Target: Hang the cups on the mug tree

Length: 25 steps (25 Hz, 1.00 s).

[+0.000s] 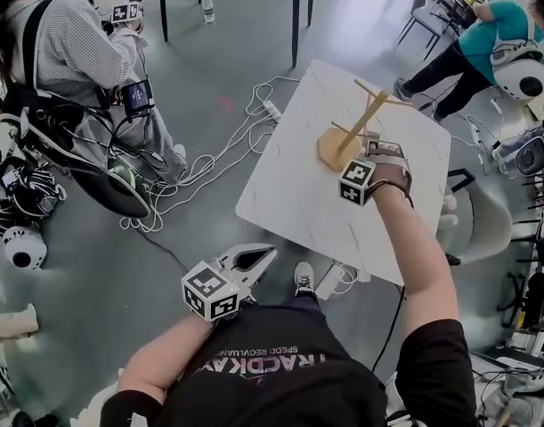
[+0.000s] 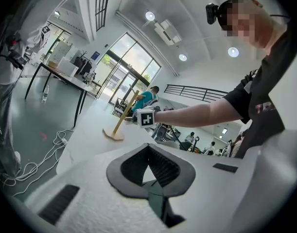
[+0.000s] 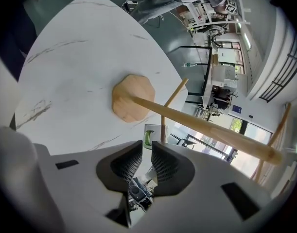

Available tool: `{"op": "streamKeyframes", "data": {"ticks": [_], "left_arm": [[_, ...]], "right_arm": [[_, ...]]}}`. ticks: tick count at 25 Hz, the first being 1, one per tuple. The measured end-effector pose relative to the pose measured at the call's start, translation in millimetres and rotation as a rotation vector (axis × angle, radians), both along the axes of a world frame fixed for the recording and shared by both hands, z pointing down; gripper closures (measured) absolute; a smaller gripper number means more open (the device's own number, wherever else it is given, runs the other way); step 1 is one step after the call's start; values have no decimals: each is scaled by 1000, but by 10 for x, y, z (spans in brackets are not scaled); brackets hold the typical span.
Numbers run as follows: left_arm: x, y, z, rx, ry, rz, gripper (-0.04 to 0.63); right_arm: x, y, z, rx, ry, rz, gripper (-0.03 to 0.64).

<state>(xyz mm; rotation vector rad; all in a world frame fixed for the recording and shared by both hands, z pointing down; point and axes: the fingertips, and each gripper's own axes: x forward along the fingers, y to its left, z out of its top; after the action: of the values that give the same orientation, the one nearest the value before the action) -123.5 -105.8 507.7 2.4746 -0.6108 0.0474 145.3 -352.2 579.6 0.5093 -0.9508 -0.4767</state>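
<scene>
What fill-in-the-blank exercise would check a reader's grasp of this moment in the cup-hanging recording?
1. The right gripper grips the cup, while the left gripper holds ____.
2. The left gripper's jaws are ____.
3. The mug tree is made of ____.
4. It stands on a table whose top is ____ in colour.

Missing words: nothing; shut; wood; white.
</scene>
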Motion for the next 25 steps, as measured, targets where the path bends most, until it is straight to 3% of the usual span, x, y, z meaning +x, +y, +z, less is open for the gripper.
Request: {"op": "streamKeyframes", "data": {"ticks": [8, 11, 13, 16, 19, 25], "left_arm": [[34, 59, -46, 12, -2, 45, 598], [56, 69, -74, 17, 2, 64, 598], [76, 83, -90, 21, 5, 84, 598], [114, 125, -116, 31, 8, 117, 598], [155, 192, -155, 44, 9, 155, 598], [197, 355, -197, 58, 8, 225, 598]], "right_arm": [[-204, 322, -368, 64, -116, -45, 575], [-361, 490, -605, 102, -217, -75, 577], [-453, 630, -724, 116, -336, -51, 583], [-574, 890, -840, 124, -594, 49, 591], [-728, 1176, -993, 139, -922, 175, 594], [-1168, 1769, -1315, 113, -1790, 468, 594]]}}
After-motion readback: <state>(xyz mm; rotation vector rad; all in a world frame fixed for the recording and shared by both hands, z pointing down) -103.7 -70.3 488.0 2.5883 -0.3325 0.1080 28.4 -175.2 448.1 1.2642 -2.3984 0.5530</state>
